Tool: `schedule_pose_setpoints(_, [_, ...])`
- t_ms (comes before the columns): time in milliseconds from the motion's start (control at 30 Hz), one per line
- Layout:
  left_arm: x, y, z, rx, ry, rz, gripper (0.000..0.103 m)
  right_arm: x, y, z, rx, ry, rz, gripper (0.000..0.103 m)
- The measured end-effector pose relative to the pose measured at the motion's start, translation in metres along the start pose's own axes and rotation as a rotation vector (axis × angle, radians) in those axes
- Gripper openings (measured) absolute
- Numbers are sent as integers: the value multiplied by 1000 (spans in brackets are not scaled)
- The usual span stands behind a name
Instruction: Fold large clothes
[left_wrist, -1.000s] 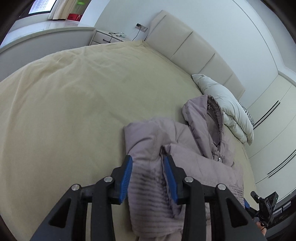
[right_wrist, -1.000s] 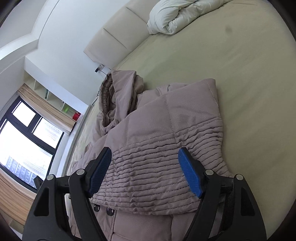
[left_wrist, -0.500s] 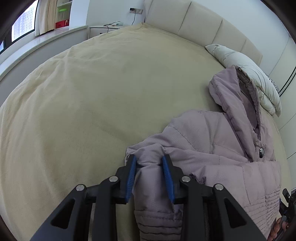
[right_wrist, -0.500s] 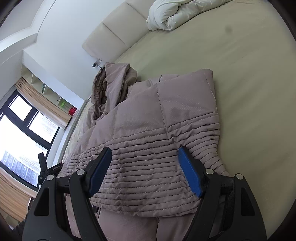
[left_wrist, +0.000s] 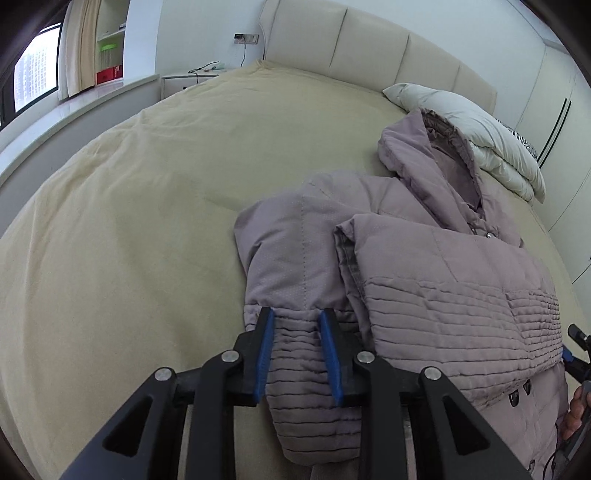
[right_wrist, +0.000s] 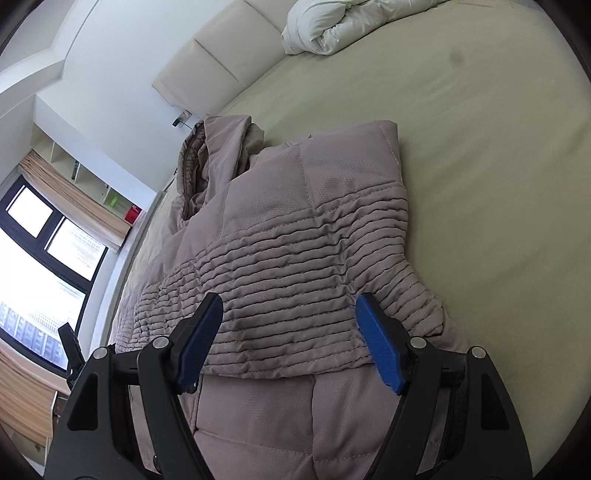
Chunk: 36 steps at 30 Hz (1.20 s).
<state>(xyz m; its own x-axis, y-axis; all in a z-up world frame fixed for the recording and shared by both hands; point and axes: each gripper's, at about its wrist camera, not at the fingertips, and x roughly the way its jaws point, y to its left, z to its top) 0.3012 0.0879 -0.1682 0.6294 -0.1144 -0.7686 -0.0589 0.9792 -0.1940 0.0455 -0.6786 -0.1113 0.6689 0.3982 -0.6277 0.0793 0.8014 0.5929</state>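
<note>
Two grippers: left gripper (left_wrist: 295, 325) closing around the sleeve (left_wrist: 295, 266) of one mauve jacket (right_wrist: 295, 236); right gripper (right_wrist: 288, 317) wide open over its hem, gripping nothing.

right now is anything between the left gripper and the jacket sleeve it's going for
Nothing visible. The quilted sleeve of the mauve jacket already lies between the left gripper pads, whose jaws are closing on it. Only bare bed sheet lies beside it.
</note>
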Motion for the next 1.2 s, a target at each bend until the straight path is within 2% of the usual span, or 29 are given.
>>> schedule_pose_setpoints(100, [-21, 4, 16, -26, -42, 21, 29, -14, 13, 16, -16, -42, 47, 75])
schedule_pose_setpoints(133, [-26, 5, 24, -35, -51, 16, 32, -16, 18, 24, -36, -57, 48, 79])
schedule_pose_setpoints(200, [-30, -1, 46, -38, -66, -8, 48, -11, 28, 43, -62, -63, 44, 81])
schedule_pose_setpoints(333, [-31, -34, 96, -20, -125, -28, 61, 12, 48, 82, -82, -52, 50, 81])
schedule_pose_setpoints(400, [-13, -65, 124, 32, -116, -29, 80, 27, 54, 94, -86, -46, 44, 81])
schedule_pose_setpoints(600, [60, -151, 180, 122, -47, -39, 81, 69, 54, 100, -65, -13, 30, 81])
schedule_pose_setpoints(733, [114, -191, 190, 186, 12, 35, 81, 88, 44, 91, -101, 2, 6, 81])
schedule_pose_setpoints(867, [161, -199, 198, 187, 38, 122, 81, 90, 38, 80, -154, -27, 27, 81])
schedule_pose_setpoints(933, [180, -197, 200, 195, 70, 137, 76, 90, 39, 79, -178, -25, 19, 81])
schedule_pose_setpoints(1000, [187, -188, 200, 150, 98, 72, 52, 87, 42, 81, -178, -31, 15, 81])
schedule_pose_setpoints(1033, [186, -183, 200, 123, 98, 51, 48, 82, 43, 84, -171, -37, 20, 81])
schedule_pose_setpoints(1100, [175, -179, 199, 112, 56, 22, 33, 76, 53, 93, -173, -67, 38, 81])
schedule_pose_setpoints(1200, [154, -181, 193, 135, -17, 3, 20, 85, 81, 114, -244, -89, 30, 81])
